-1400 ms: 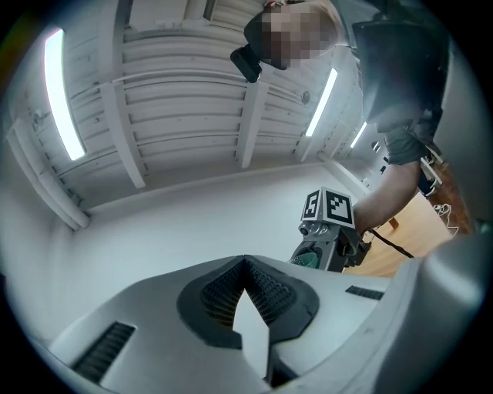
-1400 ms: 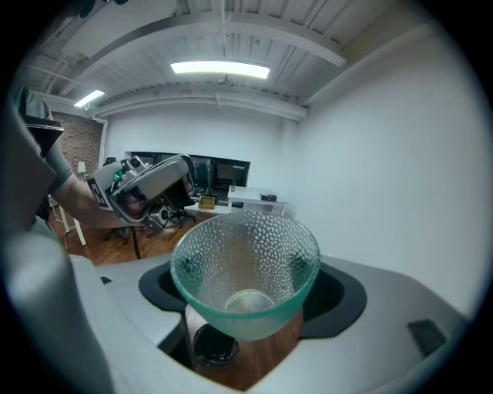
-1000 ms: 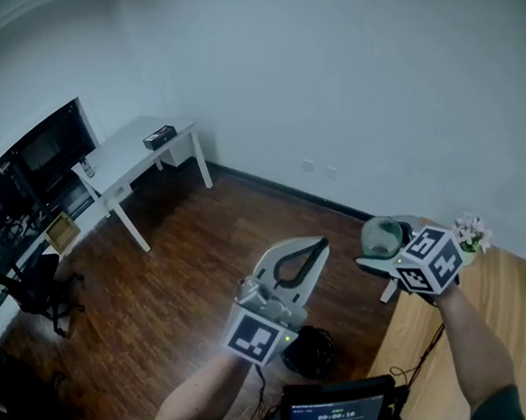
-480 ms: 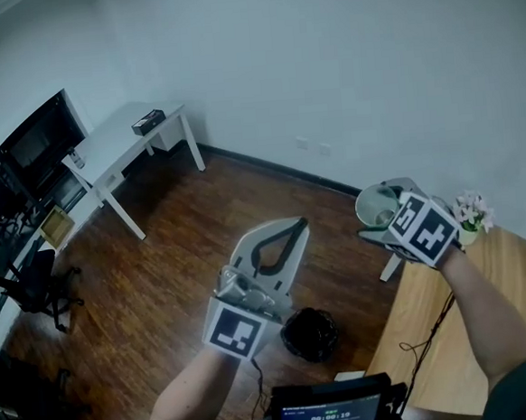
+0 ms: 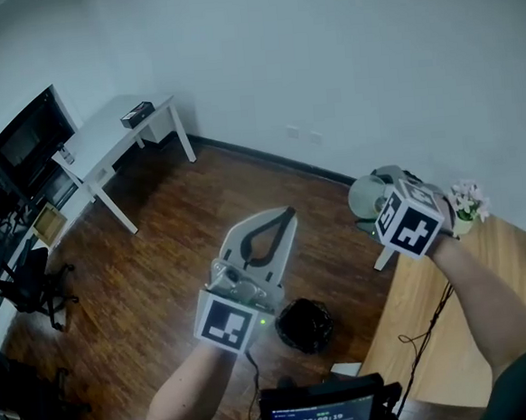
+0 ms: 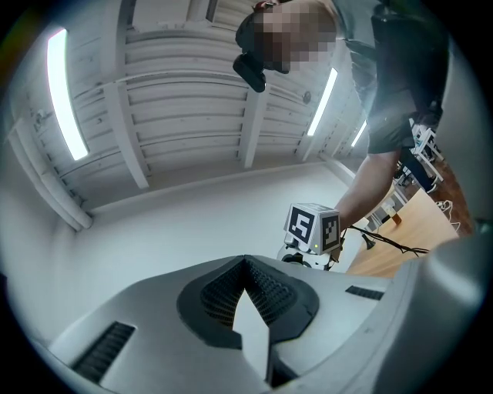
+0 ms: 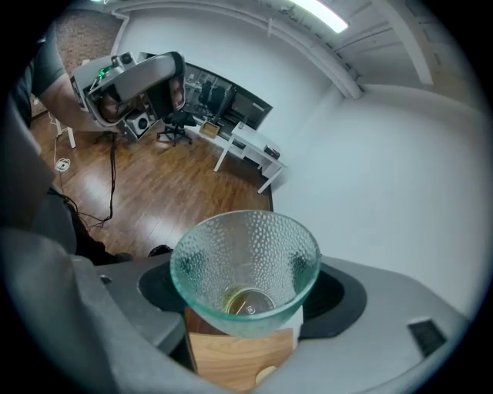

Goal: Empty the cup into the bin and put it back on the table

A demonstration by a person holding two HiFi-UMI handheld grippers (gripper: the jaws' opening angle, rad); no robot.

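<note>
**Glass cup clamped in right tool, clear of the worktop**

Right tool (image 7: 246, 312) is closed on the cup (image 7: 245, 258), with a pad on either side of its wall. The cup is carried in the air ahead of the tool. Dimpled glass: stiff, brittle, probably light, and slick where smooth. Best gripped low on the narrower body, firm but not crushing. Bin (image 5: 305, 323) sits on the floor below, between both tools. Worktop (image 5: 485, 269) lies under the right forearm. Left tool (image 6: 246, 308) has its jaws together, holding nothing.
</note>
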